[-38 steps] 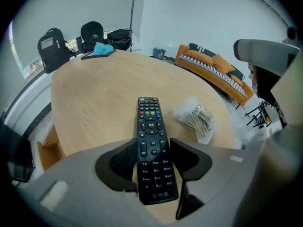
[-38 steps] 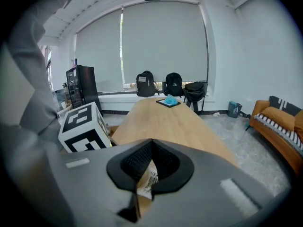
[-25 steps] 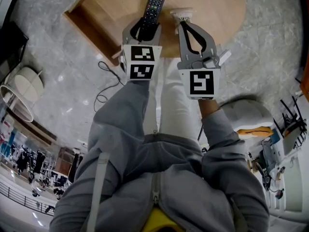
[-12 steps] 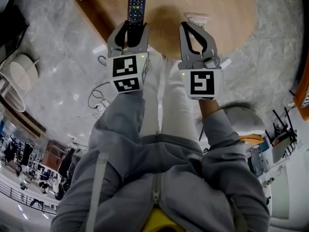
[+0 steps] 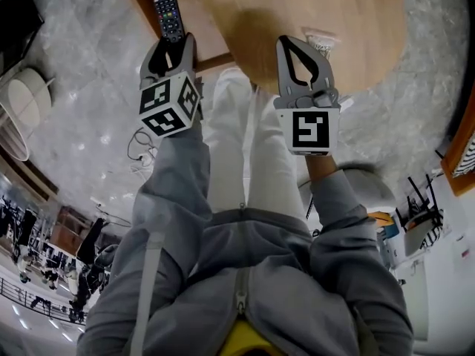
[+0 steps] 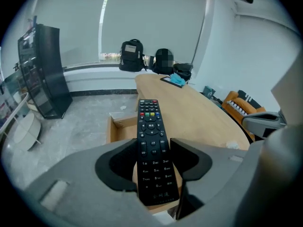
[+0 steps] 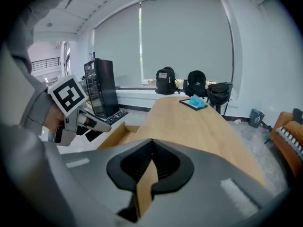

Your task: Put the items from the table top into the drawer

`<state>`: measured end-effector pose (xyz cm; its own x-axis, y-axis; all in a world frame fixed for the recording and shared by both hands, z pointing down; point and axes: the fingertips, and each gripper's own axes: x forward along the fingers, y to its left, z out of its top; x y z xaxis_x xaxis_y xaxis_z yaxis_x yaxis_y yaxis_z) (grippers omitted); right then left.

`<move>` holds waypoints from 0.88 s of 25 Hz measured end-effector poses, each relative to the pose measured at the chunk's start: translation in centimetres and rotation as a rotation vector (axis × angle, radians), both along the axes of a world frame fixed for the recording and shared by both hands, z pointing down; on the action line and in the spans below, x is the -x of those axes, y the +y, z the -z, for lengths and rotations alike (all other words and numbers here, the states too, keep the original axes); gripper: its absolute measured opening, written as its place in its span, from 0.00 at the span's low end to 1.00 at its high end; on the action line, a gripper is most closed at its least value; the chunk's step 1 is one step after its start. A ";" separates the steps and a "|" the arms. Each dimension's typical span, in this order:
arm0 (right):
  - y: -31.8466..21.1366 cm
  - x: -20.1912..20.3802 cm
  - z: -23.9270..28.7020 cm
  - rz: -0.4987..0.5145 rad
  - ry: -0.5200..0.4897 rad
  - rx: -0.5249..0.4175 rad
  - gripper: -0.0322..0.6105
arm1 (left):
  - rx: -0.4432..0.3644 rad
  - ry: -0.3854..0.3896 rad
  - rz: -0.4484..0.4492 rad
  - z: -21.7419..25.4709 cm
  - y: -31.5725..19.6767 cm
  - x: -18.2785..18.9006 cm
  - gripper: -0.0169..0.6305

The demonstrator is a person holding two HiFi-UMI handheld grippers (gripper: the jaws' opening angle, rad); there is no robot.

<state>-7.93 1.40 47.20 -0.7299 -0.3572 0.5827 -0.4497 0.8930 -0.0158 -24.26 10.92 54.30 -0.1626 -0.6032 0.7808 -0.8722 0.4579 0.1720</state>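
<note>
Left claw (image 5: 172, 41) (image 6: 154, 145) of mine is clamped on the black remote (image 5: 168, 15) (image 6: 150, 126), both pads pressed against its long sides near the lower end, keypad facing up. My right claw (image 5: 284, 41) (image 7: 152, 141) has its jaws brought together with the tips meeting, and nothing sits between them.

The long wooden bench (image 5: 326, 6) (image 7: 189, 126) stretches away in front of me. Its drawer (image 5: 204, 28) (image 6: 120, 126) (image 7: 116, 136) is pulled out at the near left corner, and its bare wooden floor shows.

Two dark backpacks (image 7: 165, 82) stand by the window past the far end.

The remote is up off the bench. In the head view it shows over the drawer's outer side.

A dark tablet (image 7: 195, 103) with something blue on it lies at the far end of the bench.

A small white thing (image 5: 320, 39) sits on the bench just beyond my right claw's tips; I cannot tell what it is.
</note>
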 end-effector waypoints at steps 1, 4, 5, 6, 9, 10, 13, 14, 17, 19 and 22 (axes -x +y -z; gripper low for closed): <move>0.1 0.2 0.0 0.000 -0.001 0.003 0.05 | 0.004 0.008 0.027 -0.3 0.4 0.6 0.37; 0.2 0.5 -0.2 0.000 0.002 0.012 0.05 | 0.021 0.034 0.097 -1.8 1.4 1.9 0.37; 0.2 0.6 -0.4 0.004 0.006 0.013 0.05 | 0.029 0.044 0.117 -2.5 1.6 2.3 0.37; 0.2 0.7 -0.7 0.007 0.012 0.015 0.05 | 0.038 0.053 0.135 -3.3 1.9 2.6 0.37; 0.3 0.8 -1.3 0.009 0.024 0.022 0.05 | 0.072 0.084 0.179 -5.9 2.4 3.0 0.37; 0.2 0.9 -1.5 0.008 0.025 0.025 0.05 | 0.086 0.097 0.188 -6.8 2.6 3.0 0.37; 0.3 1.0 -2.0 0.017 0.035 0.025 0.05 | 0.128 0.136 0.210 -9.3 3.0 2.7 0.37; 0.4 1.0 -2.2 0.019 0.040 0.028 0.05 | 0.139 0.147 0.218 -10.0 3.1 2.6 0.37; 0.7 0.9 -2.8 0.017 0.051 0.040 0.05 | 0.165 0.173 0.218 -11.6 3.2 2.0 0.37; 1.0 0.7 -3.2 0.017 0.058 0.048 0.05 | 0.185 0.197 0.201 -12.9 3.2 1.2 0.37; 1.5 0.5 -3.9 0.028 0.077 0.061 0.05 | 0.225 0.225 0.195 -14.6 3.5 0.3 0.37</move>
